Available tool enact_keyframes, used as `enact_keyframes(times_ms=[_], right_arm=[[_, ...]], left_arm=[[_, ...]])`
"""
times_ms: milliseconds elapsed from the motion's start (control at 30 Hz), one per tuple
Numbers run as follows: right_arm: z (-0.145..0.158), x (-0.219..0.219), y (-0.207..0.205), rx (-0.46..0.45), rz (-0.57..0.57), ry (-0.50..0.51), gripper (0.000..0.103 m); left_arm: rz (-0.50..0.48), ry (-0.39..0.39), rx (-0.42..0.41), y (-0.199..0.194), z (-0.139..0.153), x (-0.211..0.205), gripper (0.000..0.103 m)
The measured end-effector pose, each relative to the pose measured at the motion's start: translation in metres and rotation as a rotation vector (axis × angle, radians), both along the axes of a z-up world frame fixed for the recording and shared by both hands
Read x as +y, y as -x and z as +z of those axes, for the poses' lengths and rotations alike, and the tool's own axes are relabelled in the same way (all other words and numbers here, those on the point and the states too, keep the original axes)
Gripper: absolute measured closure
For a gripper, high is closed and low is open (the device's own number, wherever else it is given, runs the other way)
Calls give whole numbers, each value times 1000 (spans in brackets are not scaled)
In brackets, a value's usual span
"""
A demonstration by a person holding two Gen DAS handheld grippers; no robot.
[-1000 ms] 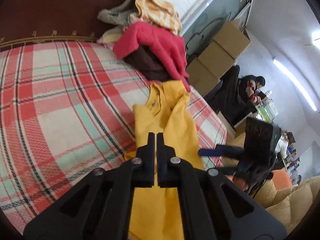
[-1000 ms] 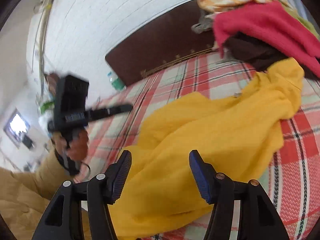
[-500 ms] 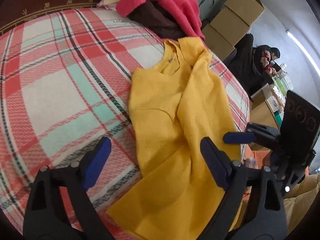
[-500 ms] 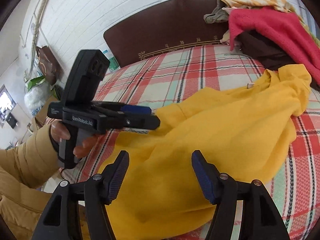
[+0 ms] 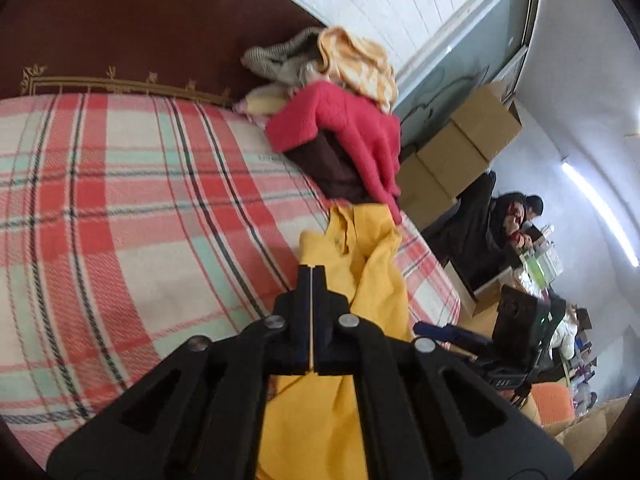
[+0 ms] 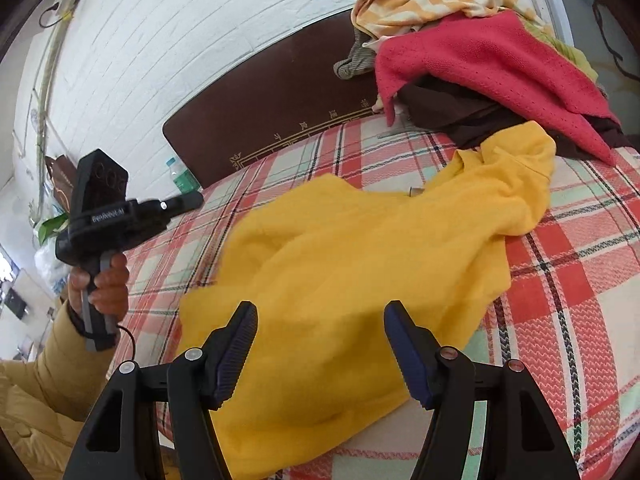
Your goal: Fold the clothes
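A yellow garment point(image 6: 360, 264) lies rumpled on the plaid bed point(image 6: 572, 292), its collar end toward the clothes pile. It also shows in the left wrist view point(image 5: 372, 280). My left gripper point(image 5: 311, 276) has its jaws closed together, raised above the bed near the garment's left edge; no cloth shows between them. In the right wrist view the left gripper point(image 6: 188, 202) hangs in the air, clear of the cloth. My right gripper point(image 6: 320, 344) is open and empty, just above the garment's near hem. It shows in the left wrist view point(image 5: 436, 330) at the bed's right edge.
A pile of clothes point(image 5: 340, 120) with a red sweater point(image 6: 488, 60), brown and striped pieces sits at the bed's head, against a dark headboard point(image 6: 272, 112). Cardboard boxes point(image 5: 460, 156) and seated people point(image 5: 516, 216) are beyond the bed's right side.
The left gripper was shut, opened over the garment half a second ago, and is shut again and lifted away. The right gripper stayed open near the hem. The garment has shifted slightly.
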State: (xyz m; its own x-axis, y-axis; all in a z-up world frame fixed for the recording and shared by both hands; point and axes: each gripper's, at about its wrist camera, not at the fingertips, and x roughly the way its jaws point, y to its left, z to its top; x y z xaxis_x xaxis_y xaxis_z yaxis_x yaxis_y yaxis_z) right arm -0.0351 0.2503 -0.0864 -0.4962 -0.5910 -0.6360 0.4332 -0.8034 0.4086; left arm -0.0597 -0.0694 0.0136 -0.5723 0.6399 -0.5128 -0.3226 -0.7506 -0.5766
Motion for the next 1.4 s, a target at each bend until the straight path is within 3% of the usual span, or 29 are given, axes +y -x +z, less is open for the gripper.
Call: enact_keyframes(times_ms=[133,167,200,267,433,467,500,600,667,700,733,800,833,1100,1267,1333,1367,1400], right_arm=[[4,-18,2,21,51,-9,36],[2,-25,1,18,72,-15,36],[1,-33,0,16,95,-23,36],[-4,-54,-7,21,152,-81,35],[-13,-100,-38,84,298,-236,28],[-17,-105,-42,84,301,-259,28],[-20,-111,-44,84,303,-282,28],[-32,-121,-48,85,299,-345,27],[-38,-126,-50,105,288,-394,28],[-41,-127,-51,114,278,-425,37],[-45,-129,-51,124,267,-455,62],[-45,-123,-46,131,248,-468,91],[-41,-112,-43,106,229,-420,96],[-9,3,-36,-10,48,-129,101],[-11,77,-34,-62,-176,-144,99],[-7,73,-38,-44,-148,-153,96],[-3,64,-37,-30,-111,-123,92],[0,54,-36,-15,-75,-93,78]], left_arm=[[8,117,5,-3,-3,-10,101],[-35,120,-20,-4,-13,-5,92],[-68,137,-44,-4,-23,3,62],[-121,195,-78,-6,-41,23,22],[-239,233,-147,4,-78,67,24],[-257,237,-167,8,-85,74,35],[-275,236,-195,13,-93,79,57],[-271,234,-216,18,-99,82,91],[-265,195,-227,18,-97,77,95],[-261,181,-225,17,-95,75,97],[-258,174,-220,15,-92,74,97],[-258,163,-215,12,-87,73,97],[-259,158,-213,10,-85,72,97],[-290,128,-207,5,-78,72,97],[-291,157,-217,7,-84,75,95],[-287,171,-223,8,-87,75,81],[-279,181,-229,10,-89,74,62],[-273,184,-234,11,-90,75,49]])
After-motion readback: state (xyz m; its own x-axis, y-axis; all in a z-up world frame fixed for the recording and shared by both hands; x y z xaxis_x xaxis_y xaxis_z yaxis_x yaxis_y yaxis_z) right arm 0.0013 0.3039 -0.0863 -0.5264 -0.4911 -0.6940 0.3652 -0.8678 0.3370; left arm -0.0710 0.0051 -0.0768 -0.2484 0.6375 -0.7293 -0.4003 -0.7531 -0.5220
